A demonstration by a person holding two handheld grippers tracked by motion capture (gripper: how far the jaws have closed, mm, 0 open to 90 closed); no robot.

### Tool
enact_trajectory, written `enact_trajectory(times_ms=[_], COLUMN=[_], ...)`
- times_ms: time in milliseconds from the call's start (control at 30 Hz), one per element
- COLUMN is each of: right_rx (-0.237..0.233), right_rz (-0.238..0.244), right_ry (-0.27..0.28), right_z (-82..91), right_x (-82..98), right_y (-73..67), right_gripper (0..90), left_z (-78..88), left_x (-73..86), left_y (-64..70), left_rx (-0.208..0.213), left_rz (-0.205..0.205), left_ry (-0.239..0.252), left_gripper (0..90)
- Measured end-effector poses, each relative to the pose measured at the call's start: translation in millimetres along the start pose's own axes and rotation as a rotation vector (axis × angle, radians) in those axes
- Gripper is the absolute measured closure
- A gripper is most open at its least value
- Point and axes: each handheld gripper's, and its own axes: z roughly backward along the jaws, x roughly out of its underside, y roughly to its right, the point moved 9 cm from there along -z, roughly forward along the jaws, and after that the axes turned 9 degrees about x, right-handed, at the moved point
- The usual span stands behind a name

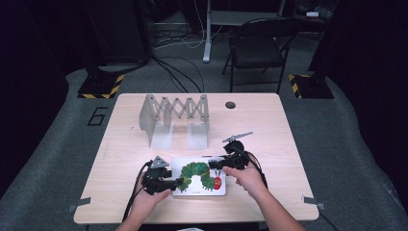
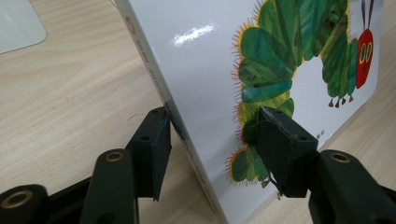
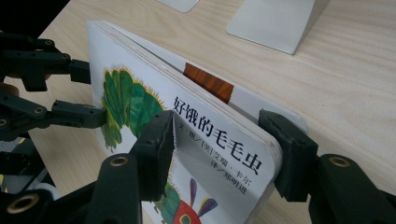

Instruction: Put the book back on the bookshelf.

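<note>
Both hands sit at the near table (image 1: 125, 144) edge. Left tongs (image 1: 179, 182) straddle the book (image 1: 199, 175) at its left end — jaws on spine and cover, seemingly gripping. Book's long axis runs left-right between the tongs. Right tongs (image 1: 214, 164) clamp its far-right corner, lifting it. Glossy white board book, green caterpillar.

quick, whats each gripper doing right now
Left gripper: closed on the spine end of the caterpillar board book.
Right gripper: closed on the book's other end, front cover and back between its jaws.
</note>
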Motion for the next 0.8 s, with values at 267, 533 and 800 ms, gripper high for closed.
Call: enact_trajectory(times_ms=[267, 533, 800], right_rx=[-0.017, -0.008, -0.001], right_rz=[0.01, 0.038, 0.121], right_ry=[0.03, 0.051, 0.026], right_z=[7.1, 15.0, 13.0], right_x=[-5.3, -10.4, -6.3], right_y=[-7.1, -12.1, -24.7], right_gripper=[45.7, 45.1, 40.3], left_z=[8.2, 20.8, 30.1], left_x=[-5.3, -16.7, -16.7], left_y=[-0.8, -0.6, 1.0], left_rx=[-0.036, -0.093, -0.135], left_rz=[-0.028, -0.079, -0.154], left_ry=[0.019, 0.066, 0.054], left_gripper=[50.8, 55.1, 58.6])
